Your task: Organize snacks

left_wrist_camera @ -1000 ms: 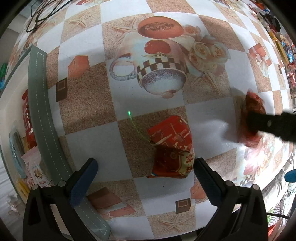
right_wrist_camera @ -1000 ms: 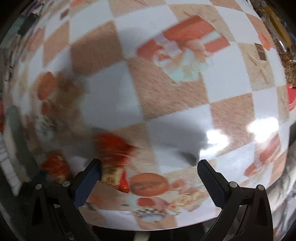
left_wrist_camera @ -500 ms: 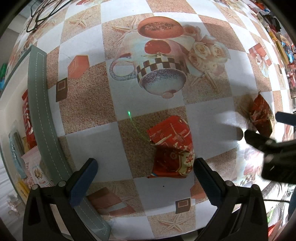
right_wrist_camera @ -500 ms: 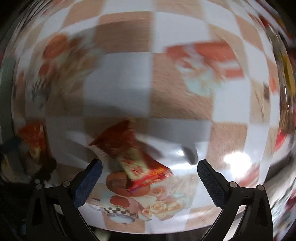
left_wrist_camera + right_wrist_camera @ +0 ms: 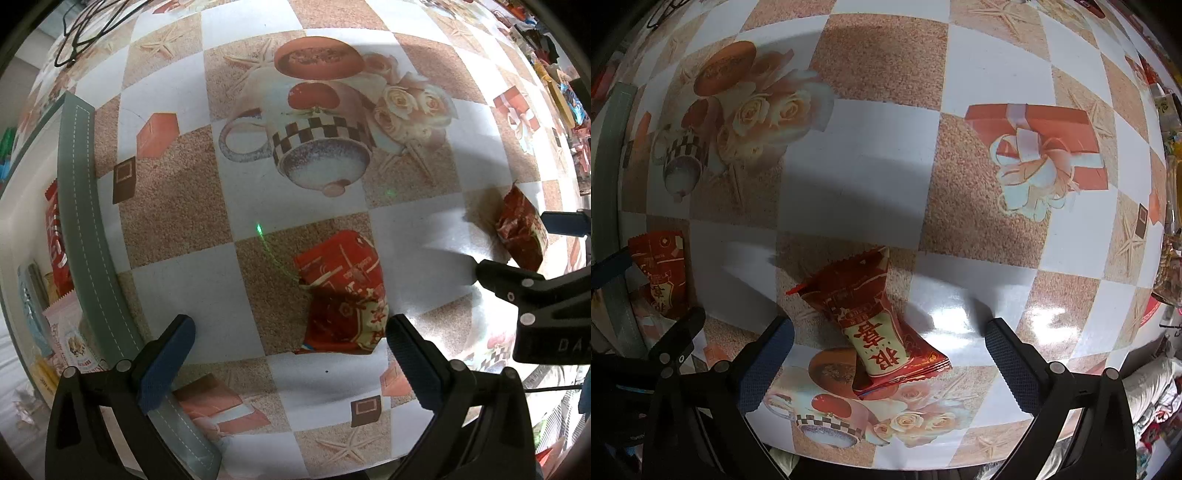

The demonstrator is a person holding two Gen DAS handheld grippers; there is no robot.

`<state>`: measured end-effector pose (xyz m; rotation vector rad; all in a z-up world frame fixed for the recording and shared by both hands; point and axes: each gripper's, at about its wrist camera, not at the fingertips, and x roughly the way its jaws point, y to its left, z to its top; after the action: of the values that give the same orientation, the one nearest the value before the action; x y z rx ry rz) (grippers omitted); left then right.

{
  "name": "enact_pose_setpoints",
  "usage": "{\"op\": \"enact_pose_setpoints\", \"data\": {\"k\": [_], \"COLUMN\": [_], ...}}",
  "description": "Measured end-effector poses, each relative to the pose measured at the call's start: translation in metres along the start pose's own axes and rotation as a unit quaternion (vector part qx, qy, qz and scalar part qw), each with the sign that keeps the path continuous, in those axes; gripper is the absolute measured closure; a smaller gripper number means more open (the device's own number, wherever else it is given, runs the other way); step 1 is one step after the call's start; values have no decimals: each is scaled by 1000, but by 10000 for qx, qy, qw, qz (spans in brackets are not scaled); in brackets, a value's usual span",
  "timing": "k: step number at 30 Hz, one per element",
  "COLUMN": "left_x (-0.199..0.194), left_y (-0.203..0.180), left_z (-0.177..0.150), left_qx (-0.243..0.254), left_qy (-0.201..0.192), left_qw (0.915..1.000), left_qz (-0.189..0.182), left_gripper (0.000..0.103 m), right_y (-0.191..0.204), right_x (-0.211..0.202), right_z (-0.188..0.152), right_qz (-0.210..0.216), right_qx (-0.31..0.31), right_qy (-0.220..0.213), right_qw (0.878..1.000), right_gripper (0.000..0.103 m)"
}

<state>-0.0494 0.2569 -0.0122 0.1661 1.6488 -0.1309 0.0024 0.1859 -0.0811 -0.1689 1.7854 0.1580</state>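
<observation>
settling over red snack packet [image 5: 875, 321] — right gripper [image 5: 886, 354] spread, no longer blurred

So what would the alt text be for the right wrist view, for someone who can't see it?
A red snack packet lies flat on a checkered tablecloth between the open fingers of the right gripper, untouched. A second red packet lies at the left edge beside the left gripper.

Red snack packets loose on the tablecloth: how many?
2. One packet lies between the open left claw. The other packet lies between the open right claw. Neither is gripped. More snacks sit in the box at left, partly hidden.
</observation>
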Motion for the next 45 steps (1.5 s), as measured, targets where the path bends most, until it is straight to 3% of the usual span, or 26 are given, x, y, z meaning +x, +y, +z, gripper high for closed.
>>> {"op": "enact_pose_setpoints", "data": {"k": [45], "left_x": [0], "left_y": [0], "left_z": [0], "left_qx": [-8], "left_qy": [-33], "left_qw": [10000], "left_qz": [-9], "left_gripper": [0], "right_y": [-2], "right_x": [-7], "right_z": [-15], "right_qz": [10], "right_qx": [-1], "right_qy": [-167], "right_qw": [9999], "right_gripper": [0]}}
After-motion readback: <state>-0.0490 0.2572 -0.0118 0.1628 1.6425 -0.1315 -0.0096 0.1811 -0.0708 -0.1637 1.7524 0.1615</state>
